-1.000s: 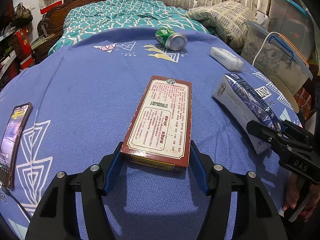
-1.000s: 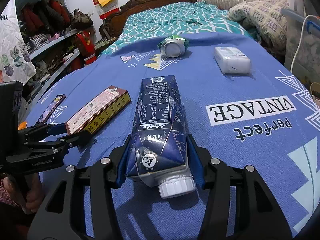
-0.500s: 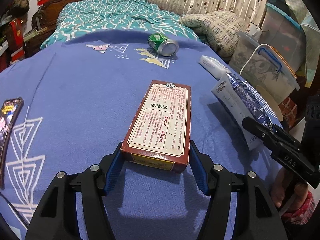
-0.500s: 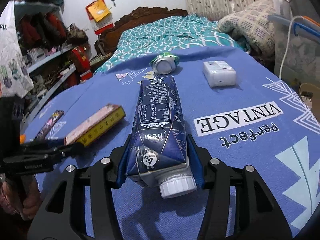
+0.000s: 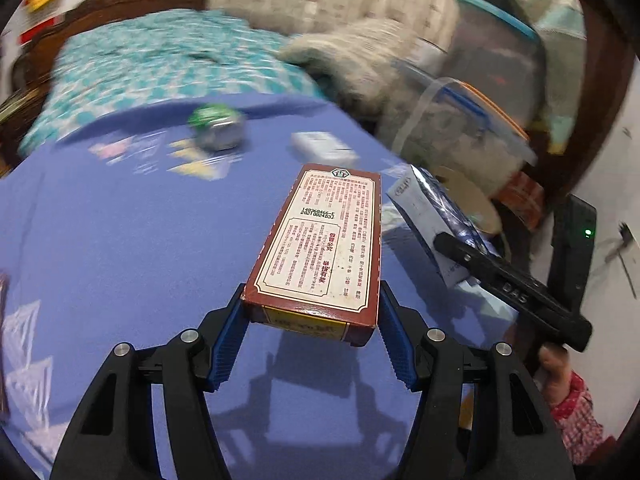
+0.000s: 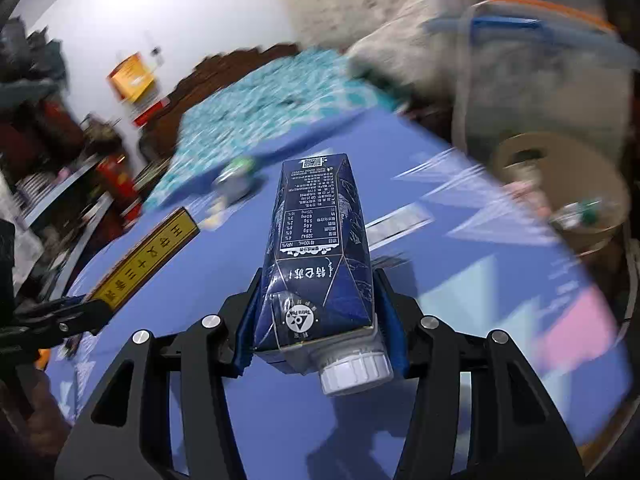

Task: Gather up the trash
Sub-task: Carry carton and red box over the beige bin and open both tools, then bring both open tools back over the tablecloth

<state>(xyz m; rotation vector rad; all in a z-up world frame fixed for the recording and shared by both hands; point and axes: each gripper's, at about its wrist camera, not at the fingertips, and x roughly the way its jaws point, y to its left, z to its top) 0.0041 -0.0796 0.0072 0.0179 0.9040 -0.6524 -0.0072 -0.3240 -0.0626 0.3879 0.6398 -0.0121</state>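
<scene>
Change: both pieces of trash, which lay on the blue bedspread (image 5: 120, 240) a second ago, now ride clear of it, each casting a shadow below, and both views have swung toward the right-hand edge of the bed.
Red box: the flat red box (image 5: 324, 248) is pinched across its near end by the left gripper (image 5: 312, 332), blue pads pressed on both long sides; its far end sticks out unsupported.
Carton: the dark blue milk carton (image 6: 320, 256) is clamped near its cap end by the right gripper (image 6: 320, 328), white screw cap (image 6: 354, 372) toward the camera.
Handling: both look like light, probably empty cardboard; stiff enough to hold level, yet the carton walls would likely dent under a hard squeeze. The grip across the narrow width suits both.
Pose: both grippers point forward and down over the bed; the right one is rolled, so its horizon tilts. A hand (image 5: 556, 364) shows under the right tool.
Surroundings: a green can (image 5: 218, 128) and a white packet (image 5: 324, 146) lie farther up the bedspread; a tan bin (image 6: 560, 196) with litter inside stands beyond the bed's edge, likely the drop point.
</scene>
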